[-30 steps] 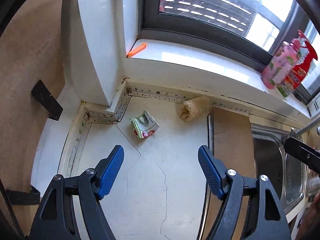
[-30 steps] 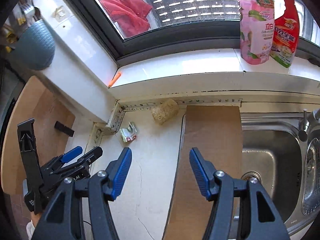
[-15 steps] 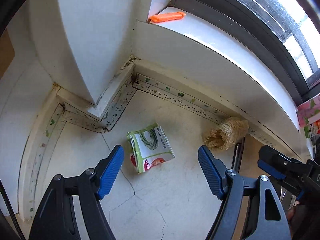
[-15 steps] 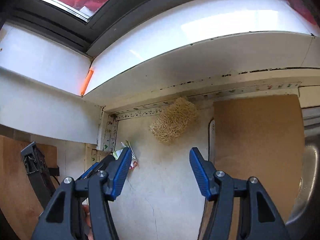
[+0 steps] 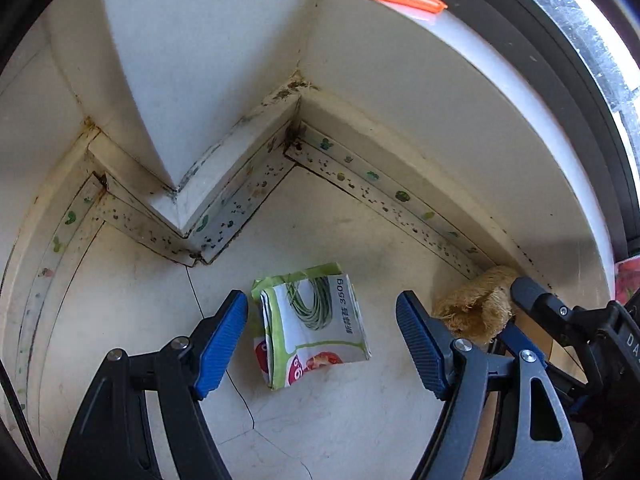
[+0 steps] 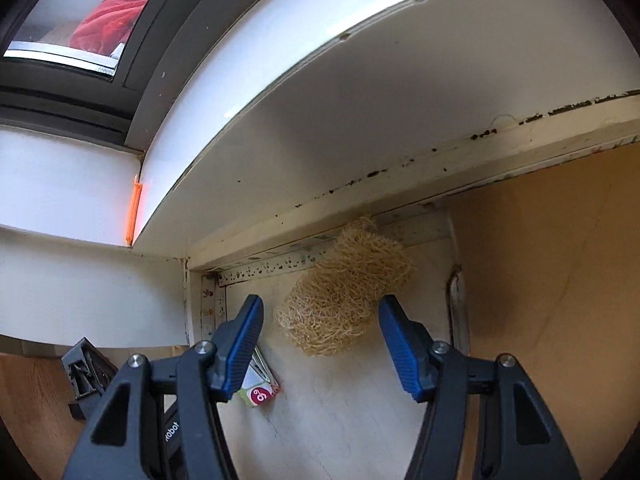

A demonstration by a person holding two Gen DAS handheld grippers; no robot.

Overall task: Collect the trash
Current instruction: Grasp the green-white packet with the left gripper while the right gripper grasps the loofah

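Green folded packet (image 5: 312, 324) between the spread left claw (image 5: 322, 340); right claw (image 6: 320, 344) gapes around the loofah (image 6: 344, 300).

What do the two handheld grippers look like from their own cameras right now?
The left gripper and the right gripper look alike: two dark grey plastic arms with triangular cut-outs, silver pivot screws, and fingers faced with ribbed blue pads. A thin black cable runs down the left view's left edge. White lettering on the left gripper's body shows partly in the right view.
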